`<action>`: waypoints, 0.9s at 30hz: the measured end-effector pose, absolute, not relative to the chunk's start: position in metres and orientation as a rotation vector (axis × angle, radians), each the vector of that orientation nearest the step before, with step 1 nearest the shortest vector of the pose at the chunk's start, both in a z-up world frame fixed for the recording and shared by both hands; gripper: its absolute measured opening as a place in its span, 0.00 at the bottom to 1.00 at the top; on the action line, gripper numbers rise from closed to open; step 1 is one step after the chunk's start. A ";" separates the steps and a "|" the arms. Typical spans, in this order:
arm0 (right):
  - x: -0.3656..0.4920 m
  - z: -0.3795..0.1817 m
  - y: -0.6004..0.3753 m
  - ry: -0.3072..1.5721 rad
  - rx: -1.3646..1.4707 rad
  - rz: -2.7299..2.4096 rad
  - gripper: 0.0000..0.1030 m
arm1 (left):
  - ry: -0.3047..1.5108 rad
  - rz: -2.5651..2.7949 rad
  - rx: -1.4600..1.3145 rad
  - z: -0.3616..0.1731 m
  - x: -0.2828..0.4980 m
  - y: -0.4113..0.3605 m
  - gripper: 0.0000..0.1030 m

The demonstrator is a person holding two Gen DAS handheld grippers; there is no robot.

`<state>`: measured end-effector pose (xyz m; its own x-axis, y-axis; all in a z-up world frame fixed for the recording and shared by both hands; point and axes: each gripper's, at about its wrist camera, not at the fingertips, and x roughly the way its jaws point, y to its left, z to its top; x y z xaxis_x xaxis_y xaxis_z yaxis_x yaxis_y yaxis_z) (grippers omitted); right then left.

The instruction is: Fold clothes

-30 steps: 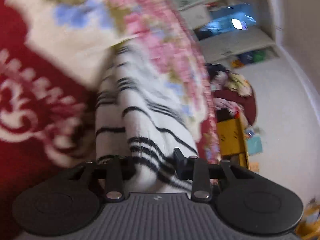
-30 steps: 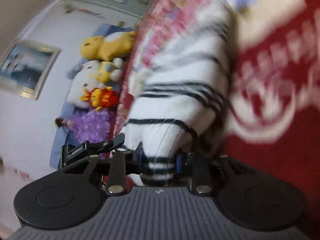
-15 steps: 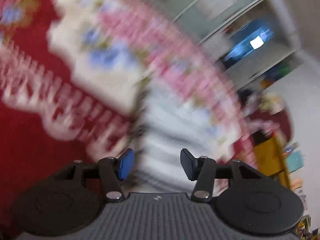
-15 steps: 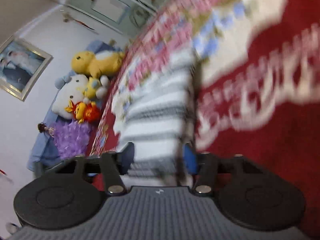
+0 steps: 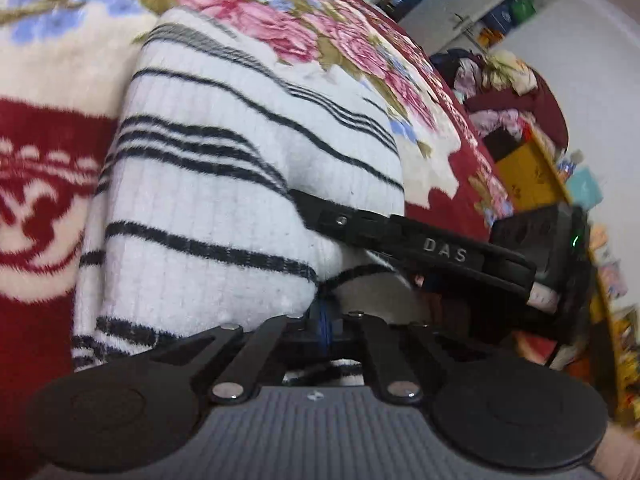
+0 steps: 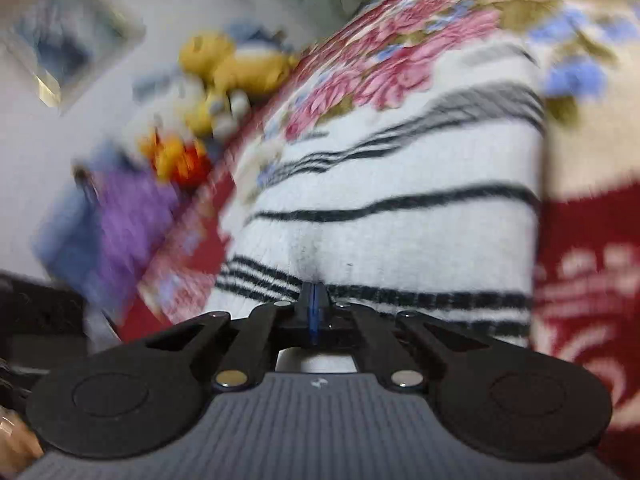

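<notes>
In the left wrist view we see a red blanket (image 5: 36, 152) with white scroll patterns filling the left edge, turning cream with pink and blue flowers toward the top. On it, across the middle, lies the white sweater (image 5: 224, 184) with thin black stripes, bunched into a thick roll. Our left tongs (image 5: 325, 322) sit at its near lower edge with the blue pads drawn nearly together, and a striped fold of the knit appears pinched between them. Just to the right, the black finger of the right tongs (image 5: 400, 236) reaches in across the sweater, its tip pressed into the knit. Farther right, past the bed's edge, are a yellow box (image 5: 528, 176) and a heap of clothes (image 5: 500, 80), with shelves (image 5: 480, 4) against the wall.

In the right wrist view, blurred, a framed picture (image 6: 68, 44) hangs on the wall at the left, with a purple toy (image 6: 132, 216) and yellow plush toys (image 6: 232, 68) beside the bed. The sweater (image 6: 400, 208) fills the centre on the flowered blanket (image 6: 420, 40). Our right tongs (image 6: 315, 304) are fully closed, the pads meeting at the striped near edge, and the knit puckers right at their tips, so they seem to grip a thin fold. Red blanket runs down the right side.
</notes>
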<state>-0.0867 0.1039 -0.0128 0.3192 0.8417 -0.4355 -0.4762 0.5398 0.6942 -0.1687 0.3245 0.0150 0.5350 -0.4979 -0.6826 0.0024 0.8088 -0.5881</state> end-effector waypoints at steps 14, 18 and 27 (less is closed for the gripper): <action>-0.072 0.056 0.093 0.877 0.561 0.924 0.04 | 0.954 -0.283 -0.534 0.031 -0.178 0.311 0.07; -0.041 0.019 0.122 0.981 0.363 0.823 0.00 | 0.949 -0.276 -0.523 0.030 -0.179 0.310 0.07; -0.038 -0.002 0.100 0.946 0.604 0.859 0.00 | 0.940 -0.258 -0.525 0.031 -0.183 0.310 0.07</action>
<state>-0.0380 0.0998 -0.0019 0.3110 0.8414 -0.4419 -0.3591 0.5345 0.7650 -0.1827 0.3098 0.0309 0.5718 -0.4308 -0.6982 -0.0146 0.8456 -0.5336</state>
